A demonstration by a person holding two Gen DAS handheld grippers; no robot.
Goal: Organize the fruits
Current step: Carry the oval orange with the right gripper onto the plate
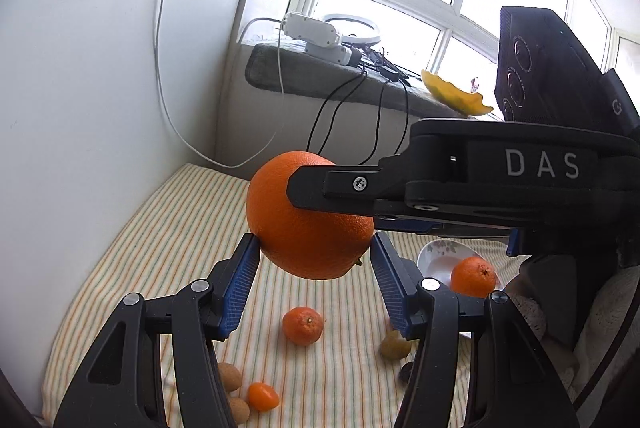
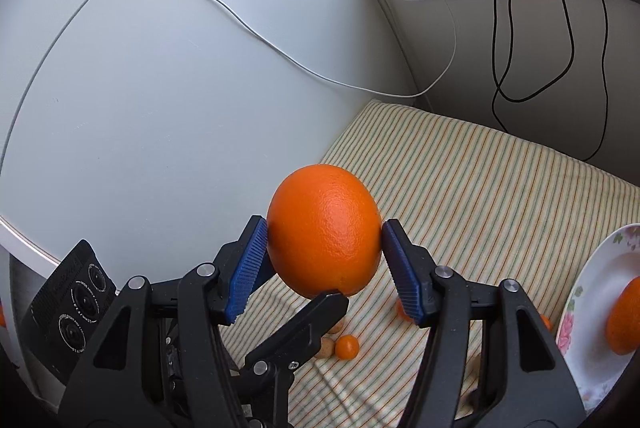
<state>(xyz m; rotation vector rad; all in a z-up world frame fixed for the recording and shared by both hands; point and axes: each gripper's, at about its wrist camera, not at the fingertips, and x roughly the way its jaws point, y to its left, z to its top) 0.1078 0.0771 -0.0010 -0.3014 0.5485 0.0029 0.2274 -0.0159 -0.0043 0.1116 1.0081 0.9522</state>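
A large orange hangs in the air above the striped cloth, held by both grippers at once. My left gripper presses its blue pads on the orange's two sides. A black finger of the right gripper crosses its top from the right. In the right wrist view my right gripper is shut on the same orange, and a left finger shows beneath it. A flowered white plate at the right edge carries another orange.
Loose on the cloth lie a mandarin, a kumquat, brown round fruits and a greenish fruit. A white wall bounds the left. The grey sill behind holds chargers, with cables hanging down.
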